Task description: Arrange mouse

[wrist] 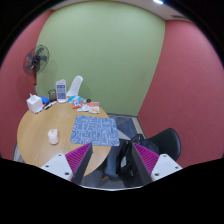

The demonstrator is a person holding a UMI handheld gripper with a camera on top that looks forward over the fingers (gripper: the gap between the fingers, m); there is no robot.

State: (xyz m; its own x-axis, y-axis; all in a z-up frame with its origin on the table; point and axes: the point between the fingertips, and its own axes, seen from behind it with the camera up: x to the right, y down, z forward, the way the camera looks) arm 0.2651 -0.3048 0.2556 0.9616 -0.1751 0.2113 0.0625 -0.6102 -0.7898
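Note:
My gripper (112, 165) is held high above a round wooden table (45, 122), near its edge. Its fingers, with magenta pads (146, 158), stand wide apart, so it is open. A black shape (125, 160) lies against the inner side of the right finger, with a gap to the left finger. I cannot tell whether it is the mouse. A blue patterned mat (95, 128) lies on the table just beyond the fingers.
A white cup (53, 136) stands on the table left of the mat. White boxes (36, 102) and small items (78, 102) crowd the far side. A fan (38, 60) stands behind. Black chairs (162, 142) sit to the right of the table.

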